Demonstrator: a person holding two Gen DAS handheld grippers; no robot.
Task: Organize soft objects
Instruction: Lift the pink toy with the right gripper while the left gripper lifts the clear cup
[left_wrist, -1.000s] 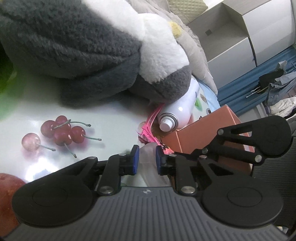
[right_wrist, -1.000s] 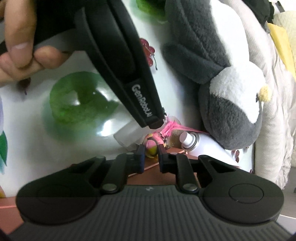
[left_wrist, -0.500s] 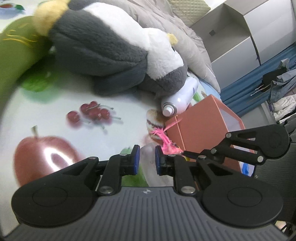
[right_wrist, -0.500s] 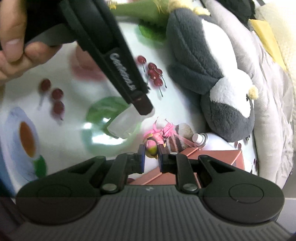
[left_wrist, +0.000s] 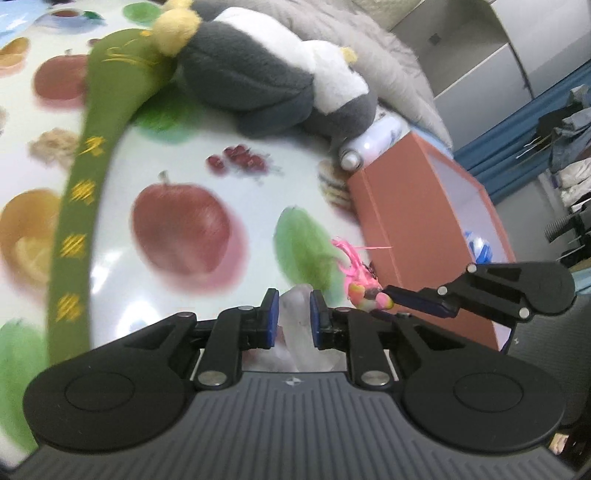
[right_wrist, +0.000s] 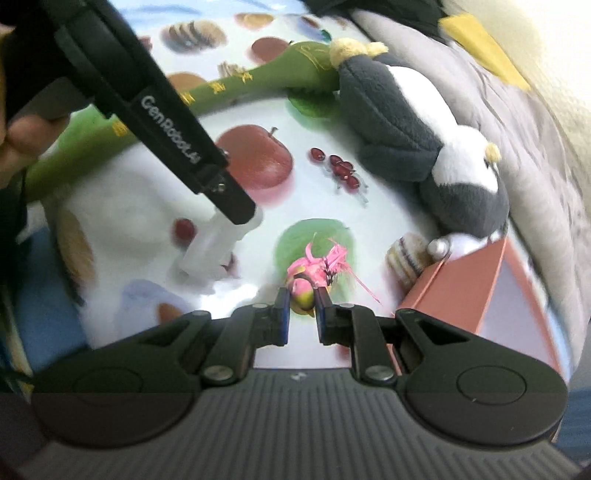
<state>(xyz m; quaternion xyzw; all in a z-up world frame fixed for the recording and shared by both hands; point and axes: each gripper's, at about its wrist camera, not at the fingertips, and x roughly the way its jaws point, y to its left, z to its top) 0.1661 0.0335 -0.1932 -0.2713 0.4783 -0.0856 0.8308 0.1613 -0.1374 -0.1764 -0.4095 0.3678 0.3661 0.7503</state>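
Nearest, we see the left gripper (left_wrist: 291, 314) closed w/ its blue pads pressed on a soft translucent object (left_wrist: 301, 328), and the right gripper (right_wrist: 301, 308) clamped on a small pink-and-yellow toy (right_wrist: 303, 288) w/ pink tassels, both held above the fruit-print tablecloth (left_wrist: 177, 155). Just beyond, at right, we note an open orange box (left_wrist: 410, 229); a white spray bottle (left_wrist: 373, 142) lies touching its far end. Farthest, a grey-and-white plush penguin (left_wrist: 258, 74) lies on the cloth beside a long green plush (left_wrist: 85, 155).
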